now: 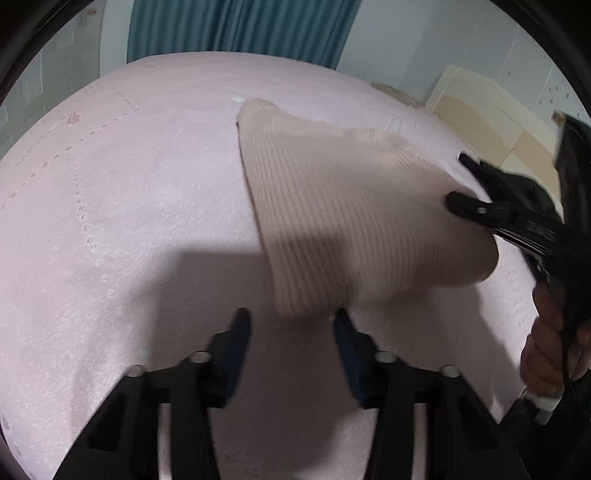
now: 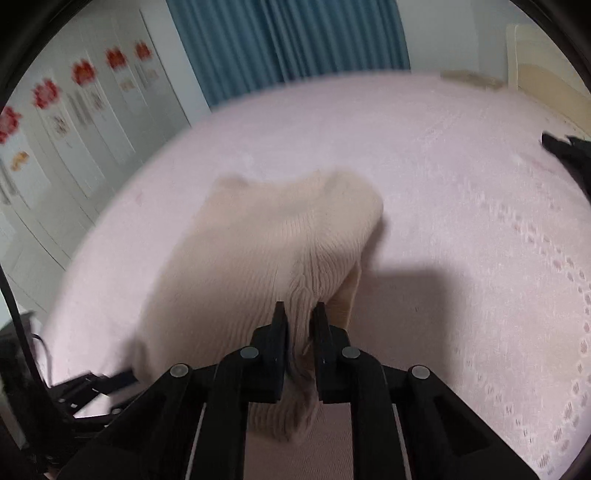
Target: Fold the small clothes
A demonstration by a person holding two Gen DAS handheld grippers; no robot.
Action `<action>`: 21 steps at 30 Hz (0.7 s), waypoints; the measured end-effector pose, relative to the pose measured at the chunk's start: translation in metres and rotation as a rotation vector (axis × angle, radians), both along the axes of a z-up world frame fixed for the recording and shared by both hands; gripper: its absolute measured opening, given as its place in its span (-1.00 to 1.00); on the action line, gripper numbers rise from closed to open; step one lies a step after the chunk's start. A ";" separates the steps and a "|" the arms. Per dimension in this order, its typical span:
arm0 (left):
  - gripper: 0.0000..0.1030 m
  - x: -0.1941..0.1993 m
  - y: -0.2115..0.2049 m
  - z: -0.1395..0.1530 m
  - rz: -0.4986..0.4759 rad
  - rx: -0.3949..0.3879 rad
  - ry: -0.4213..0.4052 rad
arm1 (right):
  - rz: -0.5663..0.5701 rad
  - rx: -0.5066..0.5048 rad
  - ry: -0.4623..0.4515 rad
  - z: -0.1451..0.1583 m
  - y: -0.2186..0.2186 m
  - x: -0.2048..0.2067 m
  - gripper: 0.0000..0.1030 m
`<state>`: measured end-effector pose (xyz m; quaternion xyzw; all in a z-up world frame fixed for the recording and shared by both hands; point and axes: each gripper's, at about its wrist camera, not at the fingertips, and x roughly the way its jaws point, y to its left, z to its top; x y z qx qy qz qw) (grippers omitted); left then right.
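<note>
A pink bed fills the room before a blue curtain. A beige knit garment lies near the bed's middle, one side lifted off it. The right gripper is clenched on a bunched fold of it. The left gripper stands released, nothing between its jaws, at the garment's near edge.

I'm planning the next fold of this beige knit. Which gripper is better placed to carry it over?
Right. The right gripper is shut on a bunched edge of the beige knit, lifting it off the pink bedspread. The left gripper is open, holding nothing.
</note>
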<state>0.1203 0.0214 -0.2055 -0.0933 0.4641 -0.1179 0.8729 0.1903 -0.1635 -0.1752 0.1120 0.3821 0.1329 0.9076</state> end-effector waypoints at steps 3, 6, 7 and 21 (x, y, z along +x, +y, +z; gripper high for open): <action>-0.48 0.002 0.003 0.002 0.008 -0.064 0.003 | -0.025 0.037 0.000 -0.001 -0.012 0.002 -0.79; -0.50 -0.001 0.003 0.003 -0.004 -0.060 -0.005 | -0.069 -0.024 0.160 -0.037 -0.010 0.018 -0.80; -0.50 -0.004 0.004 0.003 -0.005 -0.056 -0.003 | -0.072 -0.029 0.178 -0.044 -0.010 0.021 -0.79; -0.04 0.020 0.056 0.033 0.110 -0.179 -0.032 | -0.143 -0.085 0.051 0.000 -0.003 0.065 -0.41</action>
